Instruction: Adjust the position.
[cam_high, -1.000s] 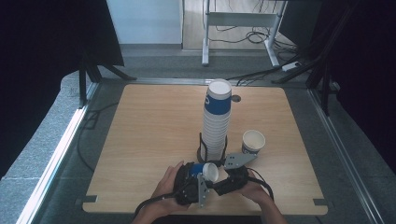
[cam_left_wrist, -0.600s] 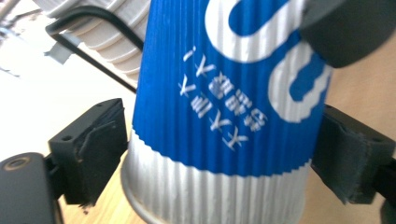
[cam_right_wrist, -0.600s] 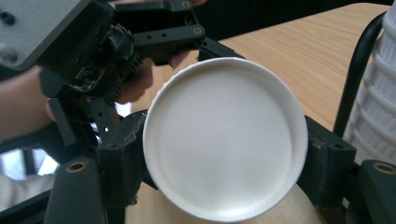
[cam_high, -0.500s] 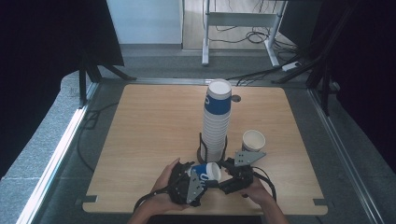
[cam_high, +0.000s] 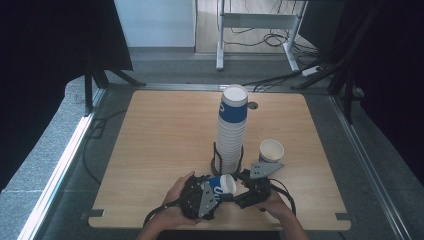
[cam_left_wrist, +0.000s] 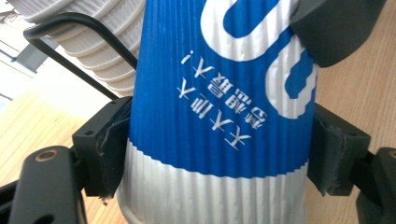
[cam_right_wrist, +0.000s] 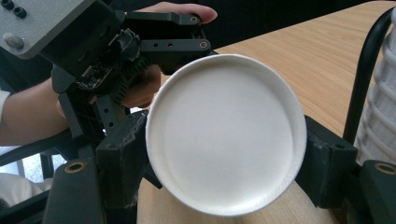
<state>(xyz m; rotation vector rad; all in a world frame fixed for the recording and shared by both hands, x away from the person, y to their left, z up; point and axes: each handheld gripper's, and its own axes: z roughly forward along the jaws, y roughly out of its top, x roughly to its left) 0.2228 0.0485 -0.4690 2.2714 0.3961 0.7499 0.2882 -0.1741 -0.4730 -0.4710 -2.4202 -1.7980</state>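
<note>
Cup (cam_high: 221, 185) sideways between both hands, pinched by left gripper (cam_high: 210, 192) and right gripper (cam_high: 240, 192).

White Chinese characters are printed on the blue band of the paper cup (cam_left_wrist: 219, 116), seen upside down in the left gripper view; they're small and ribbed over, so they can't be read with any confidence, though a mark like an exclamation point sits at one end of the line. Above that line, part of a big white curved logo shape can be made out on the same blue band, cut off by the frame edge. In the high view, a white mark on the cup's blue side is too small to read.
</note>
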